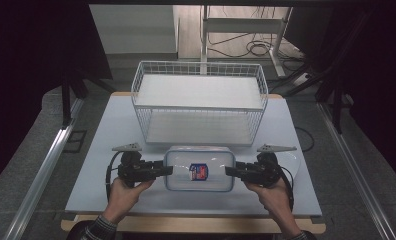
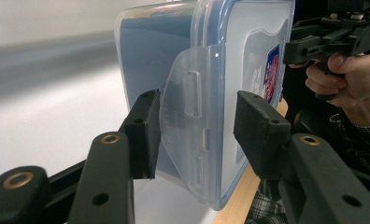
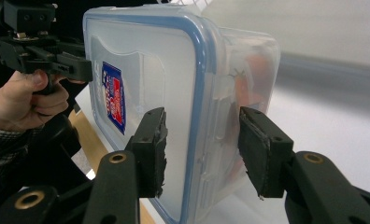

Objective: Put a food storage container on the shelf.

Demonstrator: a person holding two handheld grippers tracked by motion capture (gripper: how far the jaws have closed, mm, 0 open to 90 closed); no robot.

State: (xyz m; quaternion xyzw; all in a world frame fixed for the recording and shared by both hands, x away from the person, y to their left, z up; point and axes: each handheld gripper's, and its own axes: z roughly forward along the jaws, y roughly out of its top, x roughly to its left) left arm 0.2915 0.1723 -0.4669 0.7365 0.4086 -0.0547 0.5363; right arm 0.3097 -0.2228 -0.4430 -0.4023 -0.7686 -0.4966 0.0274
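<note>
White table (image 1: pixel 101 150), wire basket (image 1: pixel 198 102), lidded container (image 1: pixel 199 169), grey floor (image 1: pixel 26 150)

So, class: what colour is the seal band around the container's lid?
Blue, on the seal band of the container; clearest in the right gripper view.

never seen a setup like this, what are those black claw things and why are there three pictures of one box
A person's two hands each hold a black two-jaw gripper. The high view looks down on the white table; the other two pictures come from cameras riding on the grippers. The left gripper and the right gripper meet opposite ends of a clear lidded plastic container. In both gripper views the jaws stand open around its side latches, with gaps, not clamped. Behind the container stands a white wire basket.
</note>
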